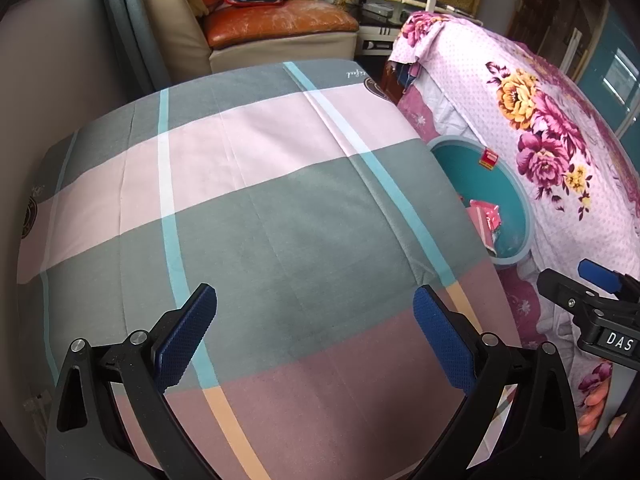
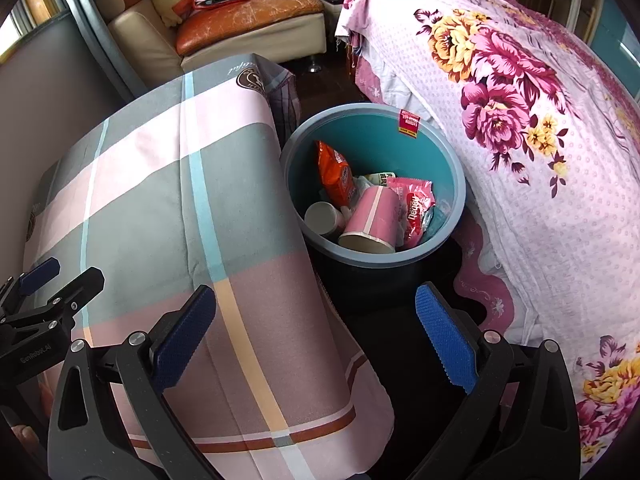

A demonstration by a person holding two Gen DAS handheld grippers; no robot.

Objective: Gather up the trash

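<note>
Nearest us, both our left gripper (image 1: 315, 336) and right gripper (image 2: 316, 336) hang with fingers wide and empty. Just off the bench's (image 1: 248, 200) right edge, the bin (image 2: 448, 160) holds the trash (image 2: 384, 208). Only the right view shows its contents; nudging the bin could tip it.

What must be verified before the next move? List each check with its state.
1. Left gripper empty and open: ok, pads spread with only the plaid cloth between them.
2. Right gripper empty and open: ok.
3. Trash bin upright and reachable: ok, it stands between the plaid surface and the floral bedspread.
4. Earlier trash inside the bin: ok, a pink paper cup, orange snack bag and red wrapper lie in it.
5. Trash left on the plaid surface: ok, none visible.
6. Trash elsewhere, such as the floor: cannot tell.
</note>
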